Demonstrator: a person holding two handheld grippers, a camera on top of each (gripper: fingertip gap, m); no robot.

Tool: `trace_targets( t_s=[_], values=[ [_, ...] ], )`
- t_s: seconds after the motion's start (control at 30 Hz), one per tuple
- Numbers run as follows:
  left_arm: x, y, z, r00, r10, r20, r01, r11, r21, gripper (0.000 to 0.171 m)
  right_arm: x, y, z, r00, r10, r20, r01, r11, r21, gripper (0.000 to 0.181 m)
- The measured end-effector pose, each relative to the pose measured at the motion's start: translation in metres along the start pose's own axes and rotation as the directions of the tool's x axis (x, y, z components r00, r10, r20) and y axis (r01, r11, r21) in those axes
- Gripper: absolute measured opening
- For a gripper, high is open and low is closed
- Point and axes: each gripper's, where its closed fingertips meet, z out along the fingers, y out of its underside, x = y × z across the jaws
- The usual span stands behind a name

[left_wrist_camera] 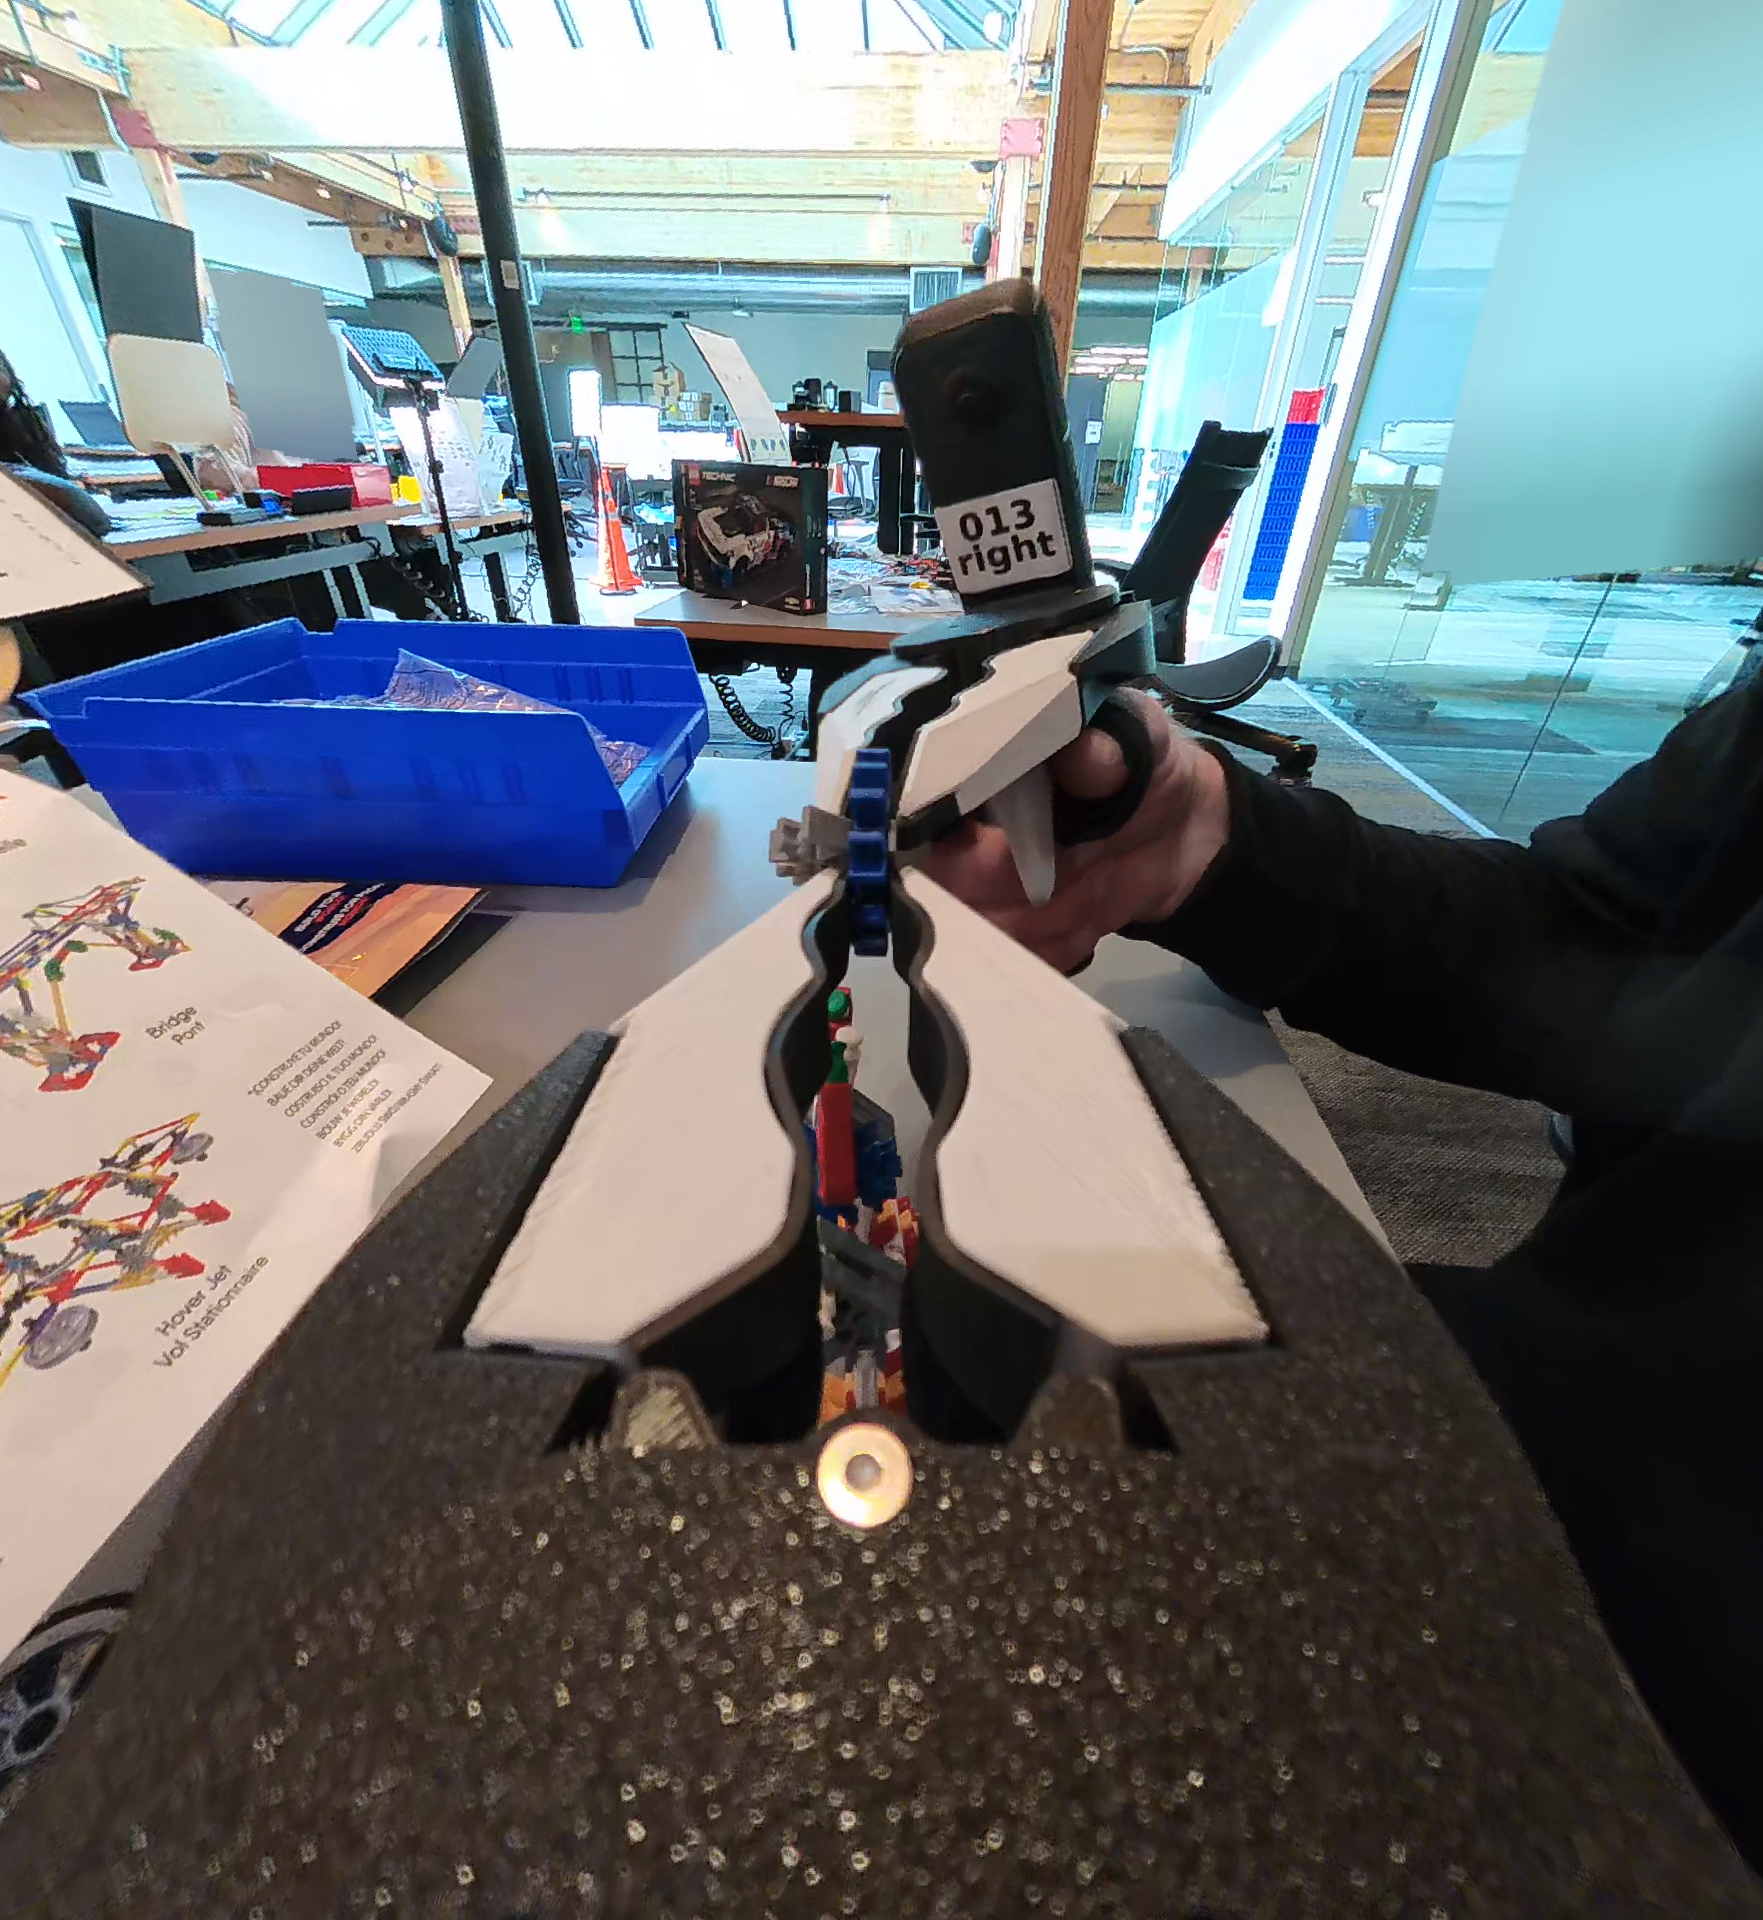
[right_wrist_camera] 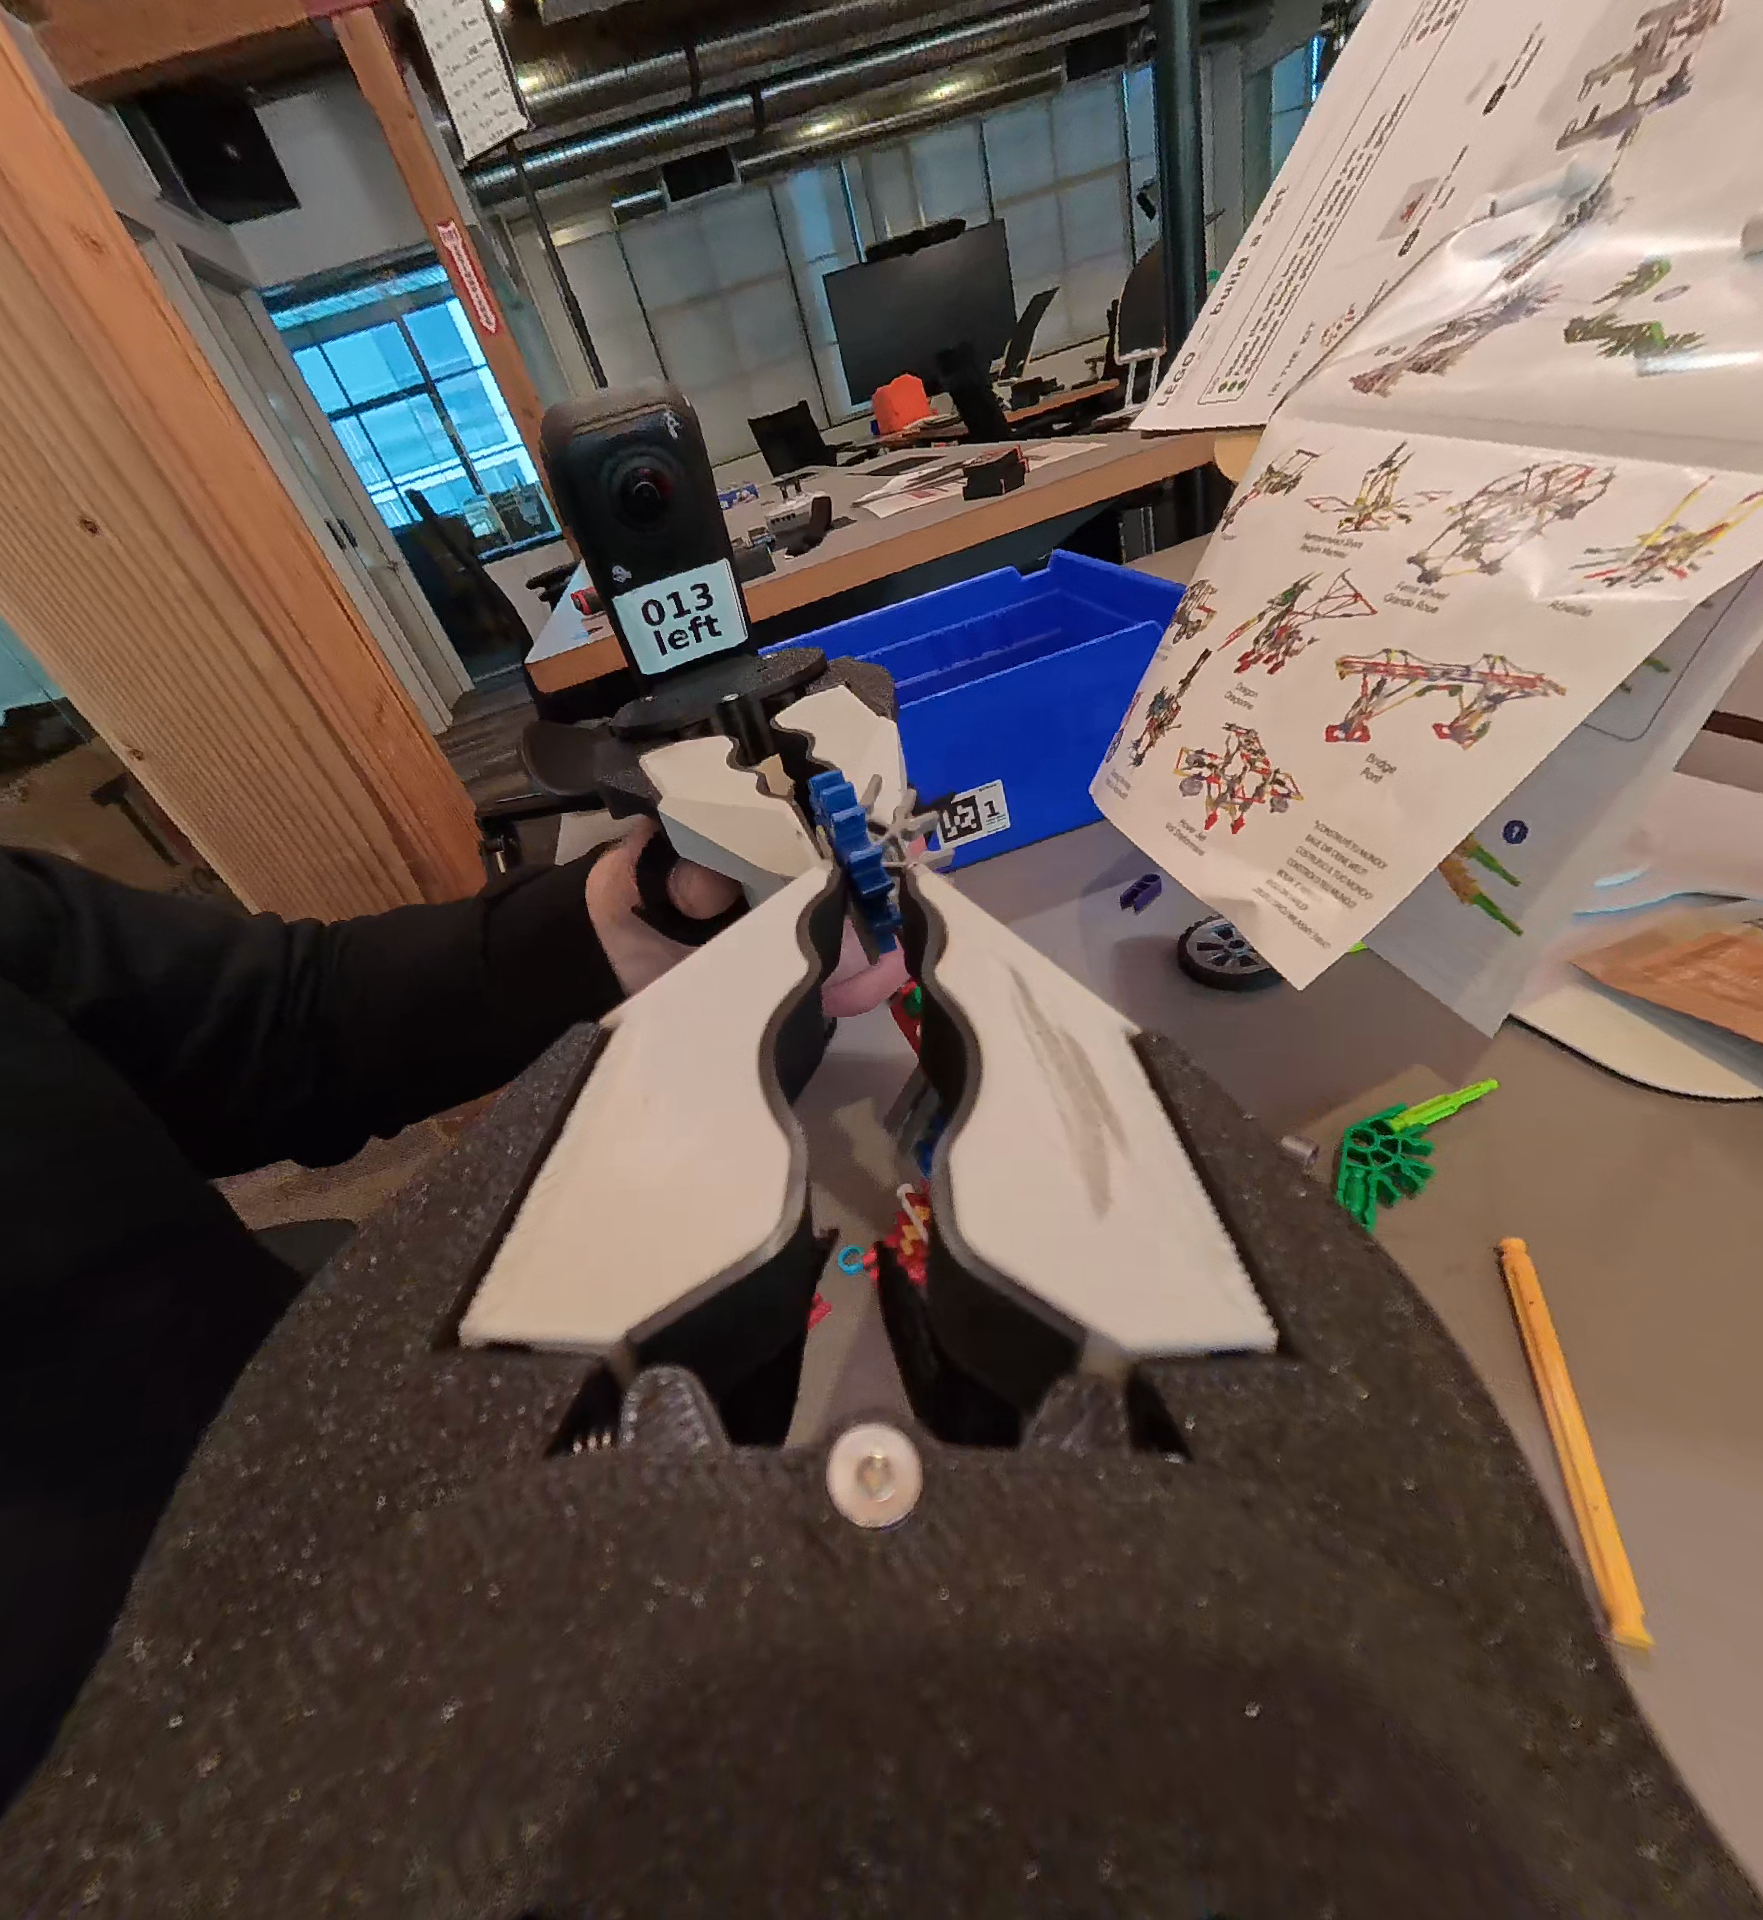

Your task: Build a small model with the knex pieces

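Observation:
A blue toothed gear (left_wrist_camera: 869, 847) with a small grey connector (left_wrist_camera: 802, 836) on its side is held in the air between both grippers. My left gripper (left_wrist_camera: 872, 894) is shut on the gear's lower part. My right gripper (left_wrist_camera: 924, 748), held by a hand (left_wrist_camera: 1157, 821), faces it and closes on the upper part. In the right wrist view my right gripper (right_wrist_camera: 872, 894) pinches the gear (right_wrist_camera: 851, 831). The grey connector (right_wrist_camera: 908, 831) sticks out to the right, and the left gripper (right_wrist_camera: 804, 790) stands opposite. A pile of coloured building pieces (left_wrist_camera: 856, 1174) lies on the table below.
A blue bin (left_wrist_camera: 389, 748) stands behind on the grey table (right_wrist_camera: 1687, 1299). An instruction sheet (left_wrist_camera: 129, 1091) hangs at the side, also seen in the right wrist view (right_wrist_camera: 1428, 644). A green connector (right_wrist_camera: 1381, 1158), a yellow rod (right_wrist_camera: 1573, 1444), a wheel (right_wrist_camera: 1220, 951) and a blue clip (right_wrist_camera: 1139, 891) lie loose. The tips of both grippers are at nearly the same place.

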Motion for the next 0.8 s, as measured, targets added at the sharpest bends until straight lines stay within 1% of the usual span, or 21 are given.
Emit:
trace_targets(
  t_s=[0.27,0.43,0.53,0.63,0.73,0.8],
  values=[
    [-0.0017,0.0019,-0.0002,1.000,-0.028,-0.007,0.028,1.000,-0.001,0.006,0.0019,0.0040,-0.0006,0.998,0.053,0.024,-0.053,0.998,0.018,0.009],
    [-0.0021,0.0061,0.0015,1.000,-0.028,-0.005,0.027,0.999,-0.026,0.005,0.0047,0.0084,-0.0022,0.998,0.061,0.017,-0.061,0.998,-0.003,0.009],
    [-0.0042,0.0070,0.0011,1.000,0.000,0.015,0.001,0.999,-0.043,0.005,0.0094,0.0072,-0.0052,0.999,0.037,-0.011,-0.037,0.999,-0.013,0.013],
    [-0.0046,0.0058,-0.0007,1.000,0.005,0.016,-0.004,0.999,-0.048,0.005,0.0089,0.0030,-0.0065,1.000,-0.001,-0.013,0.001,1.000,-0.024,0.013],
    [-0.0046,0.0082,-0.0007,1.000,0.017,0.019,-0.015,0.997,-0.071,0.005,0.0071,0.0040,-0.0027,0.998,-0.061,-0.018,0.060,0.995,-0.075,0.013],
    [-0.0047,0.0082,-0.0013,1.000,0.015,0.019,-0.014,0.997,-0.076,0.005,0.0079,0.0089,0.0004,0.994,-0.104,-0.027,0.100,0.988,-0.121,0.010]
  ],
)
